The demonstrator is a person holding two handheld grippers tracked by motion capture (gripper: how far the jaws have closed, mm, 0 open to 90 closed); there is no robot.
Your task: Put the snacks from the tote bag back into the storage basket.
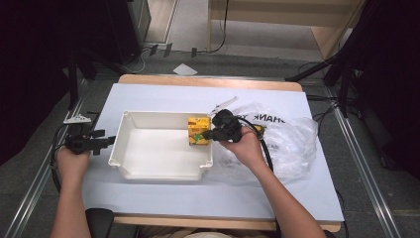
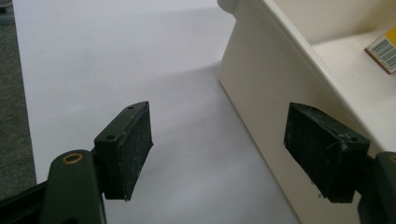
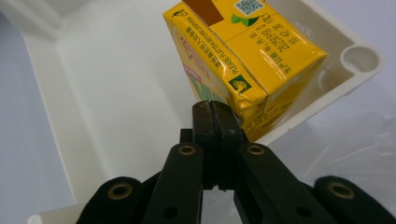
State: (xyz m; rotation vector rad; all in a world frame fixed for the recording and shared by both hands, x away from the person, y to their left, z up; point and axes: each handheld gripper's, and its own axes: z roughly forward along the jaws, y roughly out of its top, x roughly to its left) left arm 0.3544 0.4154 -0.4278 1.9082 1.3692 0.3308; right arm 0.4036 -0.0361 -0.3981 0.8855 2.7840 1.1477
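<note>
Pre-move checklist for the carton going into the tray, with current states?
1. Right gripper closed: ok, jaws are together at the yellow carton's lower corner.
2. Carton actually pinched: cannot tell, no carton edge is visible between the jaws.
3. Carton over the white tray: ok, at its right end.
4. Carton resting on the tray floor: cannot tell.
5. Left gripper open: ok, jaws apart beside the tray's outer wall, nothing between them.
6. Plastic bag out of the tray: ok, it lies to its right.
</note>
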